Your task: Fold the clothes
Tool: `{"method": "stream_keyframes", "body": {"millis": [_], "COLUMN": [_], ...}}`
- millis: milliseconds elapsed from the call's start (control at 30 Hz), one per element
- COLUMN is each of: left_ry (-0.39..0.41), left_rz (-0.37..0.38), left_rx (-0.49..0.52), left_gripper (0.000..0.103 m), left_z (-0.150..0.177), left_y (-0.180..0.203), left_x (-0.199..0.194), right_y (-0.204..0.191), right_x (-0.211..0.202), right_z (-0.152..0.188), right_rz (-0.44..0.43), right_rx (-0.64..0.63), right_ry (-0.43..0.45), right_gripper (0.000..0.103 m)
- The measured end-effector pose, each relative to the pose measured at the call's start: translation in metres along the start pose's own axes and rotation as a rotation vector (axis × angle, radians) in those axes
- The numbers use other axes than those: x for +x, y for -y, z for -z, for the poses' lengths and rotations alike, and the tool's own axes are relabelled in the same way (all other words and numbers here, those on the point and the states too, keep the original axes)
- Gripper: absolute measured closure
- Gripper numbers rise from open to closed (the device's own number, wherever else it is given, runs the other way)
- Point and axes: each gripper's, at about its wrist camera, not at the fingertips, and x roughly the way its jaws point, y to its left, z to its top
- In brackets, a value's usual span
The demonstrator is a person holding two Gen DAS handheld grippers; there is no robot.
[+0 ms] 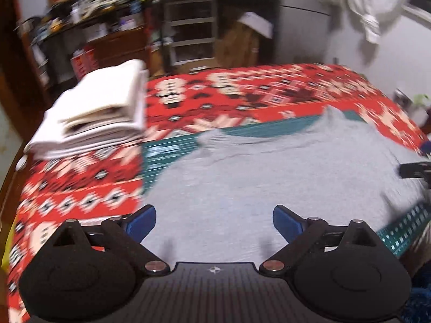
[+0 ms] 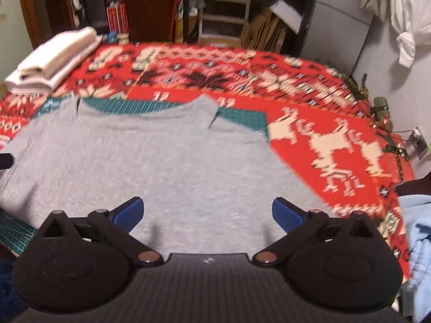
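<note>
A grey shirt (image 1: 269, 177) lies spread flat on a green cutting mat (image 1: 153, 158) over the patterned red cloth. My left gripper (image 1: 214, 220) hovers open above the shirt's near left part, blue pads wide apart, nothing between them. In the right wrist view the same grey shirt (image 2: 150, 161) fills the middle, its far edge lying on the green mat (image 2: 129, 106). My right gripper (image 2: 207, 212) is open too, over the shirt's near edge. The right gripper's dark tip (image 1: 414, 169) shows at the right edge of the left wrist view.
A stack of folded white clothes (image 1: 97, 113) sits at the table's far left corner (image 2: 54, 59). A light blue garment (image 2: 420, 231) lies at the near right. The red tablecloth (image 2: 323, 140) with a reindeer pattern covers the table. Shelves and boxes stand behind.
</note>
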Motion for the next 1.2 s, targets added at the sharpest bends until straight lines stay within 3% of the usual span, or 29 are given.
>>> {"method": "stream_keyframes", "body": {"millis": [100,167,233,400,533,867,1200], "left_ry": [0.006,-0.033,-0.074,-0.112,-0.123,-0.158,-0.115], "left_rz": [0.046,0.060,0.063,0.077,0.056,0.049,0.053], "left_rx": [0.006,0.009,0.014,0.043,0.068,0.067,0.079], "left_gripper": [0.025,0.031,0.031,0.020,0.000,0.000,0.000], "left_z": [0.008,0.013,0.019,0.029,0.037,0.031,0.036], "left_y": [0.007,0.007,0.006,0.004,0.009,0.010,0.012], "left_x": [0.010,0.019,0.026,0.032,0.035,0.039,0.036], "right_y": [-0.010,-0.012,-0.008,-0.004,-0.002,-0.002,-0.002], "right_x": [0.018,0.029,0.036,0.036,0.034,0.032,0.032], "right_z": [0.006,0.012,0.018,0.027,0.030,0.036,0.037], "right_rz": [0.006,0.017,0.006,-0.011,-0.018,-0.032,-0.035], "right_rx": [-0.033,-0.047,-0.007,0.012,0.005,-0.020,-0.034], "right_ry": [-0.047,-0.079,-0.100,-0.092,-0.081,-0.013,0.002], "right_gripper": [0.000,0.000,0.000,0.000,0.000,0.000,0.000]}}
